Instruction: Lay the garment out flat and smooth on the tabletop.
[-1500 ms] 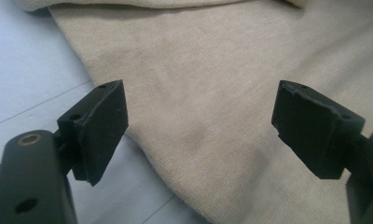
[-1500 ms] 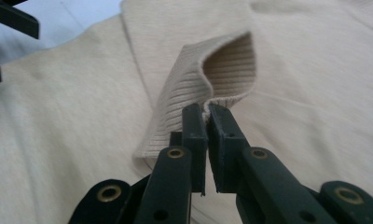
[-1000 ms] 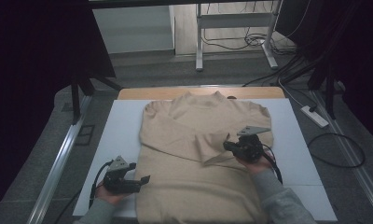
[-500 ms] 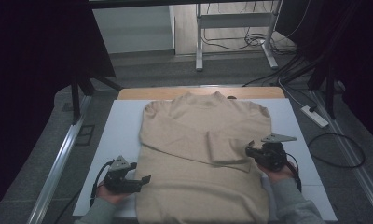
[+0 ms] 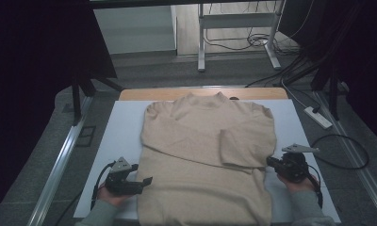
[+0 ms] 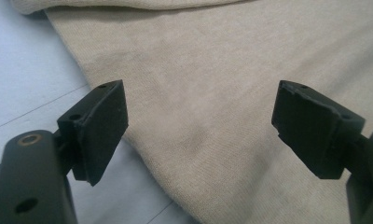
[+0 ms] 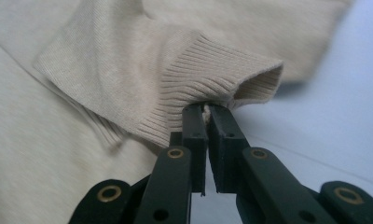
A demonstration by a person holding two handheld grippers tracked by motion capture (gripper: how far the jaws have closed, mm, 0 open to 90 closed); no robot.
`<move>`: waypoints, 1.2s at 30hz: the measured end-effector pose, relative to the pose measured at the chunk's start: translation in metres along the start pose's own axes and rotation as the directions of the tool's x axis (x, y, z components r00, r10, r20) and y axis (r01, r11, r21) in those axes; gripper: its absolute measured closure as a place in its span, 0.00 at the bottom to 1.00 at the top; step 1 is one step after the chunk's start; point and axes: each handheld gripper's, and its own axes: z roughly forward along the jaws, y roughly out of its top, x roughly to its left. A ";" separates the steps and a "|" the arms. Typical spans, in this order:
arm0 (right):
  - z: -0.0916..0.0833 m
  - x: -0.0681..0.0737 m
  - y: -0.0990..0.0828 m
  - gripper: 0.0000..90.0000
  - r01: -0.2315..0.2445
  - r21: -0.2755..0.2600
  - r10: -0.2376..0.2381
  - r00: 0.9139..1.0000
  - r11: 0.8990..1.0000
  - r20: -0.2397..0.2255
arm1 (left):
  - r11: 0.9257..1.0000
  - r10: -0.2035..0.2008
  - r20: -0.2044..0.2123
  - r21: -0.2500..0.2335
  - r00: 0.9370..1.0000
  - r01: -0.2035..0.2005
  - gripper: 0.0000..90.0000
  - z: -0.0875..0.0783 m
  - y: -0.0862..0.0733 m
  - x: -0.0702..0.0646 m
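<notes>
A beige sweater [image 5: 196, 141] lies flat on a white sheet [image 5: 123, 127], collar at the far end. Its right sleeve is folded over the chest, and the ribbed cuff [image 7: 208, 74] ends at the sweater's right edge. My right gripper [image 5: 271, 162] is shut on that cuff; in the right gripper view the jaws [image 7: 205, 109] pinch the rib's lower edge just above the sheet. My left gripper [image 5: 144, 183] rests at the sweater's lower left side, jaws open. In the left gripper view its fingers [image 6: 198, 100] stand wide over the sweater's edge [image 6: 222, 56] without touching it.
The white sheet covers a wooden table [image 5: 144, 93] with bare sheet strips left and right of the sweater. Metal rails [image 5: 59, 165] run along both table sides. A power strip [image 5: 318, 117] and cables lie on the floor at right, a desk frame [image 5: 200, 47] behind.
My right gripper has moved to the right with the cuff, from over the sweater's middle to its right edge, drawing the sleeve outward. The left gripper has stayed put.
</notes>
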 end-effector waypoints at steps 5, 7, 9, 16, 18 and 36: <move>-0.009 -0.010 -0.010 0.94 -0.009 0.031 0.007 0.998 0.999 0.054 | 1.000 0.002 0.000 0.002 1.000 -0.002 0.20 0.000 0.000 0.001; -0.013 -0.014 -0.014 0.94 -0.016 0.046 0.013 0.997 0.999 0.073 | 1.000 0.002 0.001 0.002 1.000 -0.002 0.20 0.000 0.000 0.000; -0.017 -0.019 -0.019 0.94 -0.034 0.059 0.029 0.996 0.998 0.083 | 1.000 0.003 0.001 0.002 1.000 -0.003 0.20 0.000 0.000 0.000; -0.033 -0.037 -0.030 0.94 -0.065 0.107 0.039 0.973 0.992 0.229 | 1.000 0.005 0.003 0.004 1.000 -0.005 0.20 0.001 0.000 0.000; -0.036 -0.042 -0.031 0.94 -0.078 0.114 0.047 0.965 0.990 0.257 | 1.000 0.007 0.002 0.005 1.000 -0.007 0.20 0.001 0.000 0.000; -0.009 -0.015 0.007 0.50 0.064 0.048 -0.069 0.992 0.997 0.103 | 1.000 0.000 0.012 0.003 1.000 0.000 0.20 0.003 0.002 -0.002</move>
